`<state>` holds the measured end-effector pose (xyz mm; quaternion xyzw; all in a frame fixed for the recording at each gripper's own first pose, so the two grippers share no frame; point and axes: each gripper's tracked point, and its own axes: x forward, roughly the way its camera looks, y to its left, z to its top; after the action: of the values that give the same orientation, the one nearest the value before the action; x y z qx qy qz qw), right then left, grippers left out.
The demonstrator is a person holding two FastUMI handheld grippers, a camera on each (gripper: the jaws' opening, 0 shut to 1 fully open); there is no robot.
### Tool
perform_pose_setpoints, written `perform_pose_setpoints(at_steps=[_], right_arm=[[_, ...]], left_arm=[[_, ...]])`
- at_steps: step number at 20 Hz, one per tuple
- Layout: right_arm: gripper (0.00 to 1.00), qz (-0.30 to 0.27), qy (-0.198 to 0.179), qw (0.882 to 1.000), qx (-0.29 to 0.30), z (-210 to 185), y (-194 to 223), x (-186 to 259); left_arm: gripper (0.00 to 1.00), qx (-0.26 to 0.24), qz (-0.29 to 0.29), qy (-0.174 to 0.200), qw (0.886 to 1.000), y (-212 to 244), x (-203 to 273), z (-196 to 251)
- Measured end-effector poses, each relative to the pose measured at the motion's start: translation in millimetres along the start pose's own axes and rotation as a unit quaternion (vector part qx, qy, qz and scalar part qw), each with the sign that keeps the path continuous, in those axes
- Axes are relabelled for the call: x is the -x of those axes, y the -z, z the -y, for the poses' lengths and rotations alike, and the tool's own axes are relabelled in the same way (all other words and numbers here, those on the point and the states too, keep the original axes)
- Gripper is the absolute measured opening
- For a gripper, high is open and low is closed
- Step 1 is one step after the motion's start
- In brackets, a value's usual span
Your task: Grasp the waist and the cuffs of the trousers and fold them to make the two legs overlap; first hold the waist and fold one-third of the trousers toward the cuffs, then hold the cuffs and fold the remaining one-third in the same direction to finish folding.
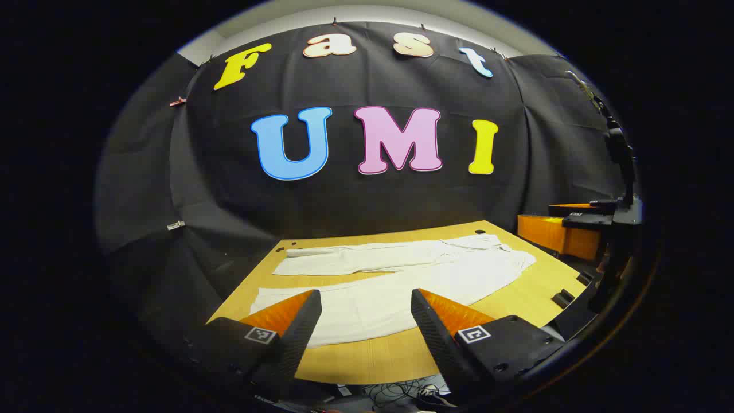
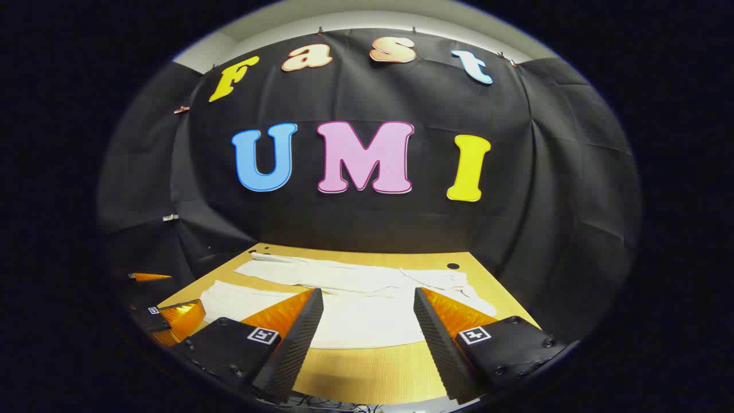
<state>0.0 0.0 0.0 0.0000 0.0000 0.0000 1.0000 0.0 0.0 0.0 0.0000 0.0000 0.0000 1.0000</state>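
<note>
White trousers [image 1: 436, 261] lie flat on the wooden table [image 1: 373, 358], their two legs spread apart, cuffs to the left and waist [image 1: 504, 252] to the right. My left gripper [image 1: 365, 292] hovers open above the table's front edge, over the near leg, with nothing between its fingers. In the right gripper view the trousers [image 2: 344, 278] stretch across the table [image 2: 367, 373], waist [image 2: 453, 284] at the right. My right gripper [image 2: 368, 291] is open too, in front of the near leg and apart from the cloth. The other gripper [image 2: 172, 312] shows at the lower left.
The right gripper [image 1: 565, 229] appears at the far right beyond the table's end, beside a dark stand [image 1: 622, 166]. Small round holes [image 1: 480, 232] mark the table's back corners. Cables [image 1: 401, 393] hang below the front edge. The black cloth wall closes the back.
</note>
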Motion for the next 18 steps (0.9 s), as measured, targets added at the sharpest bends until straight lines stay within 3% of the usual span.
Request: perform_pose_setpoints(at_steps=[3,11,18], right_arm=[[0.97,-0.010,0.007,1.000,-0.007,16,9,-11],[0.98,-0.036,0.067,0.992,-0.097,79,26,-30],[0.98,-0.037,0.076,0.991,-0.099,96,25,-38]], left_arm=[[0.99,0.012,-0.012,0.004,1.000,4,-16,0],[0.99,0.016,-0.052,0.016,0.998,16,-53,11],[0.99,0.020,-0.065,0.019,0.998,22,-75,18]])
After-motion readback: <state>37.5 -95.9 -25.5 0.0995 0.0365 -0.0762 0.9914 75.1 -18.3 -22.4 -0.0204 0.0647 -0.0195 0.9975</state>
